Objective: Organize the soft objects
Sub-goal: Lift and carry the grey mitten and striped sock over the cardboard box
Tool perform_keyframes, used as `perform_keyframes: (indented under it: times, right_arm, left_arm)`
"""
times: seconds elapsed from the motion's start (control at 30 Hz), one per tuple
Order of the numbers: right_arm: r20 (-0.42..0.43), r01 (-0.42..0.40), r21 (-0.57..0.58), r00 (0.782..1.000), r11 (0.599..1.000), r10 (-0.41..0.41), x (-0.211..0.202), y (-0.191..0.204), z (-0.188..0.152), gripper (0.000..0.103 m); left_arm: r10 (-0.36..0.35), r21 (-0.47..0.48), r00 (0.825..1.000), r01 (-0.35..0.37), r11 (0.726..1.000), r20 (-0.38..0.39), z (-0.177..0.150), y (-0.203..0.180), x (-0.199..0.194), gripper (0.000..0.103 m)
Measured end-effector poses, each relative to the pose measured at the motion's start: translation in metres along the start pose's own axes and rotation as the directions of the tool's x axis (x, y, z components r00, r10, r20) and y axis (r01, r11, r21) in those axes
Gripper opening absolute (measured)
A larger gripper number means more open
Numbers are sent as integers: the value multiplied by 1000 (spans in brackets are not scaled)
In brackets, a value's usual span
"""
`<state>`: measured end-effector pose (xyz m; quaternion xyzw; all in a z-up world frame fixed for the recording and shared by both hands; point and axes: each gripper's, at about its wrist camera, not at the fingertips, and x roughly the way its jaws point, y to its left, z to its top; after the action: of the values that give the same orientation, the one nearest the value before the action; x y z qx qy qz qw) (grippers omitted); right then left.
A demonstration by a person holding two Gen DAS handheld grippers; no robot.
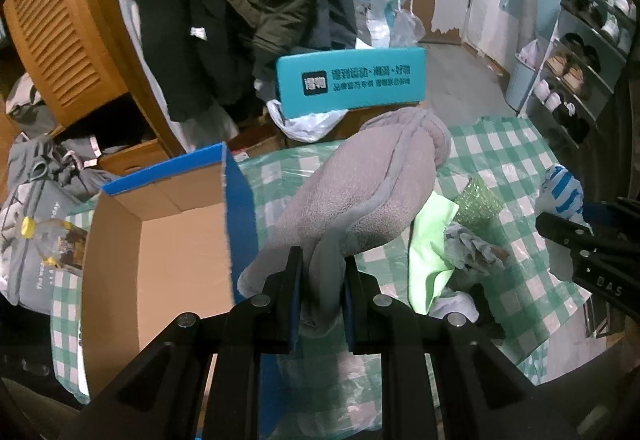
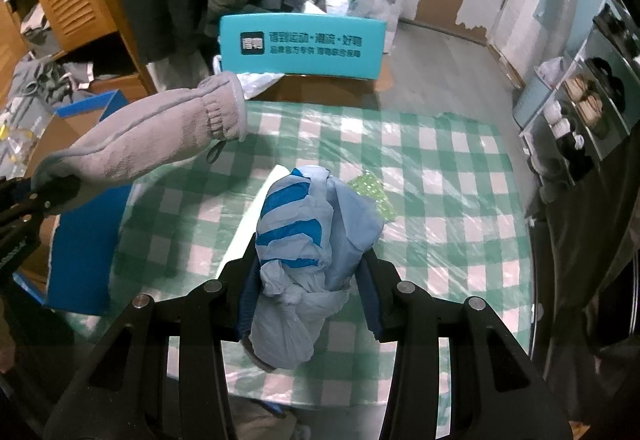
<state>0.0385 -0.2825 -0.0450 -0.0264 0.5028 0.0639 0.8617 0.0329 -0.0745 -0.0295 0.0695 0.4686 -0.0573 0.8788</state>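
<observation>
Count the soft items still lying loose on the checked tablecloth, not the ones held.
3, maybe more hidden: a light green cloth, a crumpled grey-blue rag at its right edge, and a sparkly green piece behind them on the tablecloth.

My table wears a green checked cloth; on it lie a green rag and an open cardboard box.

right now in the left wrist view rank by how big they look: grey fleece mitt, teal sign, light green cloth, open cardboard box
1. open cardboard box
2. grey fleece mitt, though it is held close to the camera, so unsure
3. teal sign
4. light green cloth, partly hidden
</observation>
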Motion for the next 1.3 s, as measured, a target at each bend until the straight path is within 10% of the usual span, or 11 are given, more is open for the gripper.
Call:
perform_keyframes:
  times: [1.3]
  right_arm:
    - [26, -129, -271, 990, 954, 141, -8, 171, 44, 42]
  left_arm:
    - [156, -208, 985, -138, 968, 72, -44, 138, -56, 17]
